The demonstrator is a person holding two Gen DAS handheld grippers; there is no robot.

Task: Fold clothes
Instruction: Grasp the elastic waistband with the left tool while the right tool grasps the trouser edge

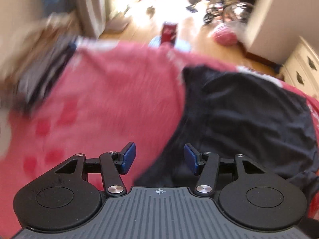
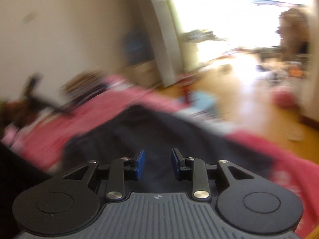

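A black garment (image 1: 249,119) lies spread near the right edge of the pink bedcover (image 1: 109,99), while the left gripper (image 1: 159,158) and right gripper (image 2: 157,164) both hang released above it, grasping nothing.

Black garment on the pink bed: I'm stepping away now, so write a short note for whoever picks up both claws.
Left claw: open, nothing between its blue pads, above the near edge of the black garment.
Right claw: open, narrower gap, empty, over the same garment.
Things: the garment lies partly spread on the pink bedspread, toward the bed's right side in the left wrist view. Dark items at the bed's far left are too blurred to identify.
Done: how far folding has got cannot be judged; the garment looks rumpled.
Left: probably regrip an edge, fold and flatten.
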